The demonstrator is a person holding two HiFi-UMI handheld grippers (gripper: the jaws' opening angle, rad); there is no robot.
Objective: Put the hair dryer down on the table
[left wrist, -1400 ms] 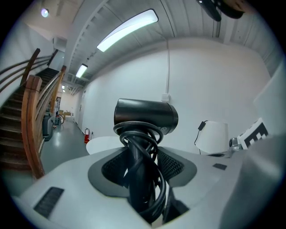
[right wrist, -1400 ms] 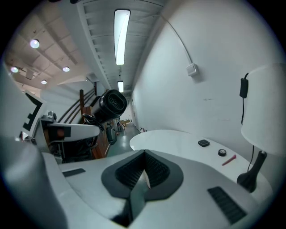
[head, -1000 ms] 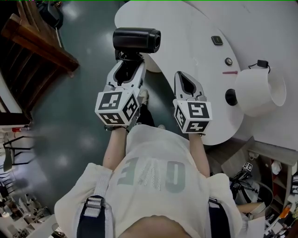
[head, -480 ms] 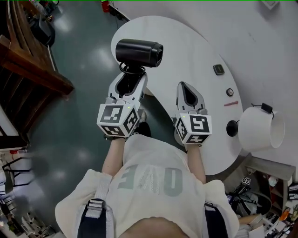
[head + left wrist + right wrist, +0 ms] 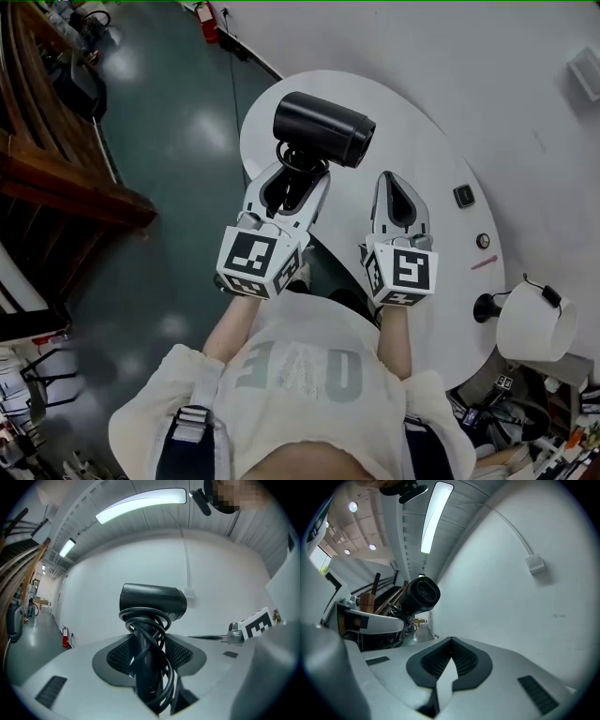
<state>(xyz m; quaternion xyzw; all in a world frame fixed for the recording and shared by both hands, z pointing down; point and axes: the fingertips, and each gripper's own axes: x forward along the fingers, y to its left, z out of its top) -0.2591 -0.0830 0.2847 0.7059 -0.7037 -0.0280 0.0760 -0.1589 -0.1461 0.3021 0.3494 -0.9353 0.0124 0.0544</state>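
Note:
The black hair dryer [image 5: 323, 128] stands upright above the left part of the round white table [image 5: 441, 131]. Its cord is wound around the handle. My left gripper [image 5: 294, 176] is shut on that handle; in the left gripper view the handle and cord [image 5: 149, 667] fill the gap between the ribbed pads, with the dryer barrel [image 5: 152, 603] above them. My right gripper [image 5: 394, 176] hovers beside it over the table, shut with nothing in it, its tips meeting [image 5: 451, 641]. From the right gripper view the dryer [image 5: 421, 595] shows at the left.
On the table's right side are a small dark square [image 5: 463, 195], a round button [image 5: 483, 241] and a black knob [image 5: 487, 307]. A white cylinder [image 5: 534, 323] sits at the far right. Dark wooden furniture [image 5: 66, 187] stands left, over the green floor.
The left gripper has carried the hair dryer forward and right, from over the table's edge to above the tabletop. The right gripper moved along beside it, still shut.

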